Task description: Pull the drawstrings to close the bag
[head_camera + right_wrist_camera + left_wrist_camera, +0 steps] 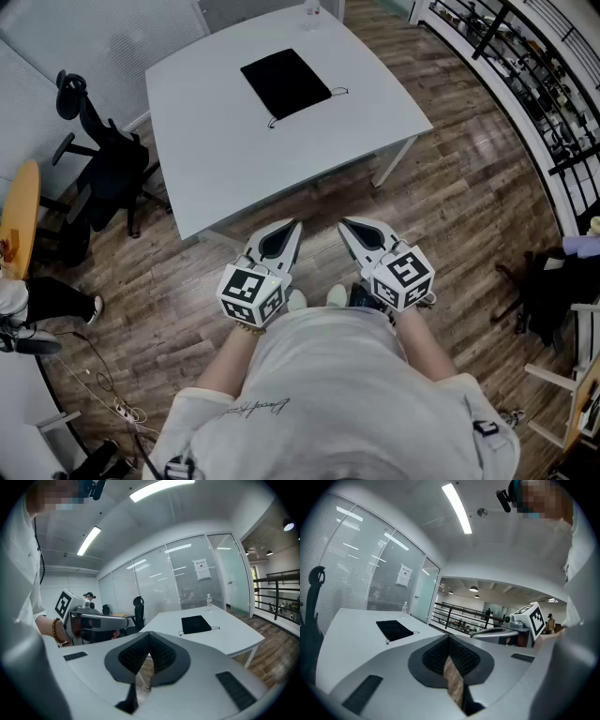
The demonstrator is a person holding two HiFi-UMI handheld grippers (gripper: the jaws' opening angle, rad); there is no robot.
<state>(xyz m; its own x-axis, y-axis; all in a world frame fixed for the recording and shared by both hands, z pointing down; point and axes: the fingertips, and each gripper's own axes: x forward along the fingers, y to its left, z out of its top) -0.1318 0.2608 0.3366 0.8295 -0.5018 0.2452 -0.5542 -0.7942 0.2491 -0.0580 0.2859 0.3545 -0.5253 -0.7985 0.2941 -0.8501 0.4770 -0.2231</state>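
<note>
Looks steeply down from the head and almost level from both handheld cameras, sharing the white table (pixel 216 141) and black bag (pixel 286 82) ahead.

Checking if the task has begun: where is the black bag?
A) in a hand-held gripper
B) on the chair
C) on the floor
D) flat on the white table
D: the bag lies flat on the table; left hand-held gripper and right hand-held gripper are shut, empty.

Closed right hand-held gripper (pixel 149 641), bag (pixel 196 624) beyond
</note>
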